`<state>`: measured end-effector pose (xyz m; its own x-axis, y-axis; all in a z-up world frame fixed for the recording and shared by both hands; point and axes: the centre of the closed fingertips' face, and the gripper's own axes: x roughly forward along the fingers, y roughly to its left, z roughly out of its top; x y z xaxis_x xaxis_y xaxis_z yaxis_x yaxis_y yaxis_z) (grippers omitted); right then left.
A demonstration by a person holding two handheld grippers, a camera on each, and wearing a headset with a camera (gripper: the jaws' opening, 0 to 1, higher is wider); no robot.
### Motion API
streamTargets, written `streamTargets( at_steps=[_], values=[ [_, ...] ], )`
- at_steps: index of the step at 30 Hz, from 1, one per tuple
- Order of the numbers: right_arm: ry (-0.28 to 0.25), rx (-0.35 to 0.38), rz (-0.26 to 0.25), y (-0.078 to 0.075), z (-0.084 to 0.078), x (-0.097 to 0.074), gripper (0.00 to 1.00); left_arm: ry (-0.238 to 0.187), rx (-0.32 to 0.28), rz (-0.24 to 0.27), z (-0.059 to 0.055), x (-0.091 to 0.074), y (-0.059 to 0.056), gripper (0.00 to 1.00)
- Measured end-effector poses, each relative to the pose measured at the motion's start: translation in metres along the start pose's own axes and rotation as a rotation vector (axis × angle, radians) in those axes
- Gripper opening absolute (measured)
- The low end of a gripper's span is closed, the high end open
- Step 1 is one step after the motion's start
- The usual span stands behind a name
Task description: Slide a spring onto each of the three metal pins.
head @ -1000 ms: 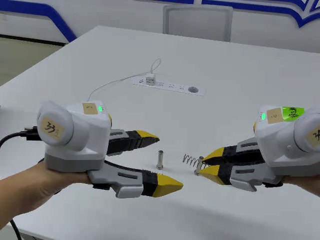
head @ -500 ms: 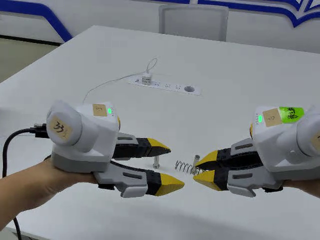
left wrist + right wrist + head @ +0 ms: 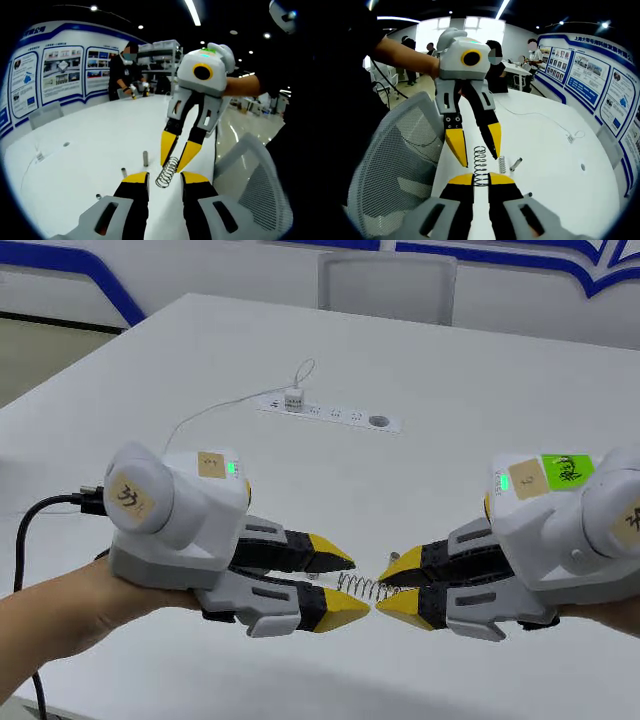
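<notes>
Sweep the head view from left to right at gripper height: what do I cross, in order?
black cable → left gripper, jaws open → spring, lying across the gap between the two sets of tips → right gripper, shut on the spring's end.

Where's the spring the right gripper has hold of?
Head view, low centre: the spring bridges the yellow tips of the left gripper and the right gripper, its free end between the left's open jaws.
</notes>
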<state>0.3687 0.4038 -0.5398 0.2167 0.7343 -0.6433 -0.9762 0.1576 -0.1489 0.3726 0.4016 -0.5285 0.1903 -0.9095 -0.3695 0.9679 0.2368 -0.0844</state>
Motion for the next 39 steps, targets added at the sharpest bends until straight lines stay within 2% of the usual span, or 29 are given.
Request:
streamTargets(
  at_steps=[3, 9, 14, 16, 18, 22, 29, 32, 36, 39],
  values=[
    [0.002, -0.013, 0.015, 0.004, 0.001, 0.0, 0.11, 0.012, 0.02, 0.001, -0.002, 0.001, -0.001, 0.23],
    [0.012, -0.033, 0.017, 0.005, 0.003, 0.0, 0.11, 0.009, 0.012, -0.014, -0.003, 0.001, -0.004, 0.17],
    [0.014, -0.037, 0.024, 0.006, 0.004, 0.002, 0.11, 0.013, 0.027, -0.014, -0.004, -0.001, -0.005, 0.15],
    [0.017, -0.045, 0.024, 0.006, 0.005, 0.002, 0.11, 0.021, 0.046, -0.015, -0.005, -0.002, -0.006, 0.14],
    [0.02, -0.054, 0.026, 0.007, 0.005, 0.003, 0.11, 0.028, 0.101, -0.013, -0.006, -0.002, -0.007, 0.13],
    [0.025, -0.08, 0.03, 0.006, 0.005, 0.002, 0.11, 0.024, 0.143, -0.012, -0.004, -0.001, -0.009, 0.11],
    [0.015, -0.091, 0.034, 0.006, 0.007, 0.0, 0.13, 0.019, 0.143, -0.023, -0.003, -0.002, -0.01, 0.1],
    [0.0, -0.075, 0.029, 0.006, 0.008, 0.0, 0.17, 0.021, 0.148, -0.017, -0.003, -0.002, -0.009, 0.1],
    [0.032, -0.065, 0.016, 0.003, -0.002, 0.004, 0.17, 0.015, 0.144, -0.022, -0.002, -0.004, -0.01, 0.1],
    [0.023, -0.046, 0.016, 0.003, -0.003, 0.003, 0.16, 0.019, 0.148, -0.027, -0.003, -0.005, -0.012, 0.1]
  ],
)
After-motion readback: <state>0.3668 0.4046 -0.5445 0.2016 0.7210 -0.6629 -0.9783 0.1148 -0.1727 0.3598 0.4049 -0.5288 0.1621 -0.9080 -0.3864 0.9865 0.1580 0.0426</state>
